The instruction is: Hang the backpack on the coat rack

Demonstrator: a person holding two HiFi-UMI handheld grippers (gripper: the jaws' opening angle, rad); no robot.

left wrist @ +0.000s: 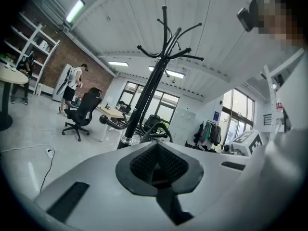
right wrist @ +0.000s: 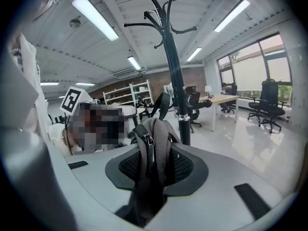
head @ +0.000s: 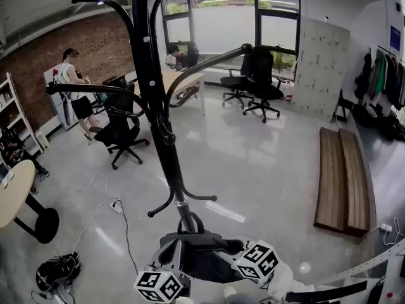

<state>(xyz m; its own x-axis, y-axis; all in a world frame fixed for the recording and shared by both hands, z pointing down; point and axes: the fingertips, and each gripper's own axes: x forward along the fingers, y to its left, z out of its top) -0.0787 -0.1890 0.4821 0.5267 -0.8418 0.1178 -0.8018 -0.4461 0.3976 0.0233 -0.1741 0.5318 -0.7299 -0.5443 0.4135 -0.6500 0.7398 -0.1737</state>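
Observation:
The black coat rack (head: 158, 119) stands just ahead of me, its curved hooks spreading overhead and a low pair of hooks near the floor. A dark grey backpack (head: 199, 255) hangs between both grippers at the pole's foot, its top handle looped by the pole. The right gripper (right wrist: 151, 170) is shut on a fold of the backpack (right wrist: 149, 148) beside the zipper, with the rack (right wrist: 175, 66) right behind. The left gripper (left wrist: 156, 165) has its pads together on a thin dark strip of the bag; a black strap loop (left wrist: 156, 129) shows beyond, in front of the rack (left wrist: 149, 95).
A black office chair (head: 120, 132) and a desk (head: 180, 81) stand left of and behind the rack. Two wooden benches (head: 345, 179) lie at right. On the floor at left are a cable with power strip (head: 115, 204), a black bag (head: 57, 271) and a round table (head: 12, 192). A person (head: 73, 84) stands at far left.

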